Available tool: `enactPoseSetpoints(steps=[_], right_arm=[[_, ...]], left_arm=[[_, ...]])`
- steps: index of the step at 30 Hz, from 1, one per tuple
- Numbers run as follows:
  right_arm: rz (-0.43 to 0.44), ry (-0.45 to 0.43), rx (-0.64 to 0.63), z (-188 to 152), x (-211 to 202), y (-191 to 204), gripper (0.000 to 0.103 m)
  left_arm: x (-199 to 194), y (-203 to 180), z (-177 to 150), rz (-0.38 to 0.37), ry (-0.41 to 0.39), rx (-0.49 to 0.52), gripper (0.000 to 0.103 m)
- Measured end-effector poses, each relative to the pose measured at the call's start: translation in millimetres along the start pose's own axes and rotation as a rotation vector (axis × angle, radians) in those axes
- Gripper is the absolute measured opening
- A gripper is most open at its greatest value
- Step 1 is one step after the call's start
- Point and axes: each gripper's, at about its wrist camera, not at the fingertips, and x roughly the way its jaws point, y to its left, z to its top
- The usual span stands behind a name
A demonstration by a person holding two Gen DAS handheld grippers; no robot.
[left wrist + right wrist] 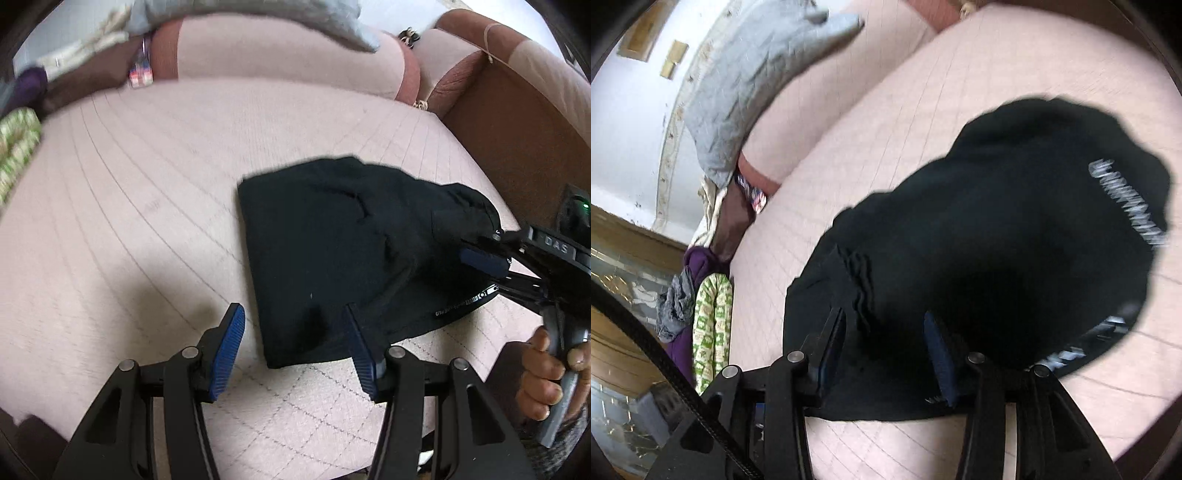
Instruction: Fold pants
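Black soft-fabric pants [332, 258], already folded into a compact, roughly square bundle, lie on the pale pink quilted sofa seat [129, 221]. Left wrist view: left hand-held gripper [295, 350] is released, jaws wide apart, one blue pad over bare cushion, the other just over the bundle's near edge, nothing between them. Right hand-held gripper [484, 262] comes in from the right side at the bundle's raised right corner; the person's hand [546, 373] grips its handle. Whether it pinches fabric there, cannot tell from this view.

Right wrist view: right hand-held gripper [886, 350] sits low over the pants [997, 240], jaws spread, dark cloth between and under the fingers. Blurred; not clearly clamping. White lettering on a band runs along the bundle's far edge. Grey quilted pillow [757, 92] and a green patterned cloth [713, 325] lie well apart.

Judged step: late, final fold or tidy-up. Next move likely calls for flattening the raised right corner and squaring edges, without dragging layers loose.
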Motion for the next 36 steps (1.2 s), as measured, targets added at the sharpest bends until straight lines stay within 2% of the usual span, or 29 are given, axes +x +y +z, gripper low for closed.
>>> enactPoseSetpoints(steps=[3, 10, 15, 24, 31, 36], right_arm=[[-0.018, -0.047, -0.002, -2.7, -17.3, -5.7, 0.049], [-0.053, -0.112, 0.008, -2.3, -48.3, -32.2, 0.049], [-0.048, -0.146, 0.042, -1.8, -66.3, -59.2, 0.054], [-0.075, -0.217, 0.07, 0.8, -82.5, -90.8, 0.054], [-0.126, -0.278, 0.094, -1.1, -96.5, -111.2, 0.055], [-0.21, -0.313, 0.106, -3.7, -101.2, -122.5, 0.06]], left_arm=[[-17.7, -12.9, 0.4, 0.055, -0.049, 0.057, 0.058], [-35.2, -39.8, 2.4, 0.109, -0.09, 0.156, 0.06], [-35.5, -56.8, 4.6, 0.122, -0.082, 0.187, 0.062], [-19.9, -88.0, 11.9, 0.147, -0.042, 0.267, 0.062], [0.2, -114.5, 34.4, 0.101, 0.005, 0.31, 0.062], [26.2, -138.6, 84.1, -0.019, 0.091, 0.327, 0.064]])
